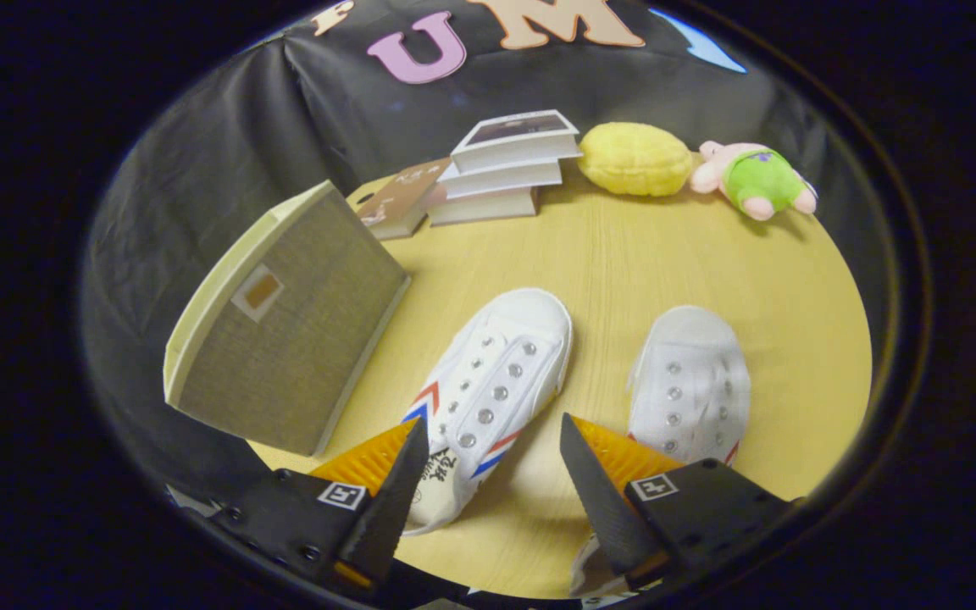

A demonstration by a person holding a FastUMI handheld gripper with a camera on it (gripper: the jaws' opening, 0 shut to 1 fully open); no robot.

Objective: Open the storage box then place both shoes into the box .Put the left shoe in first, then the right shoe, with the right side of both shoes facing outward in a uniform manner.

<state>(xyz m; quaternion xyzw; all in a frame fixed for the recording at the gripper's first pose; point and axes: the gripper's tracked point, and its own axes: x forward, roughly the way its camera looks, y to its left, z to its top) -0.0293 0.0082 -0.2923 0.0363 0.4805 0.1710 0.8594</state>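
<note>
White canvas shoes sit side by side on the wooden table [623, 271], toes pointing away from me. My gripper [495, 440] hangs over them with its jaws spread wide, pinching nothing. The left shoe [492, 381] with red and blue stripes lies between the fingers; the right shoe [691, 381] is just beside the right finger. The storage box [285, 330] stands left of the shoes, lid closed. Further back I see stacked books [505, 169], a yellow plush [634, 159] and a green-shirted doll [755, 180].

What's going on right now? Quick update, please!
Tongs open, hovering over the nearer white canvas shoe. Beige fabric storage box beside it looks shut. Second white shoe alongside. Nothing blocking.
</note>
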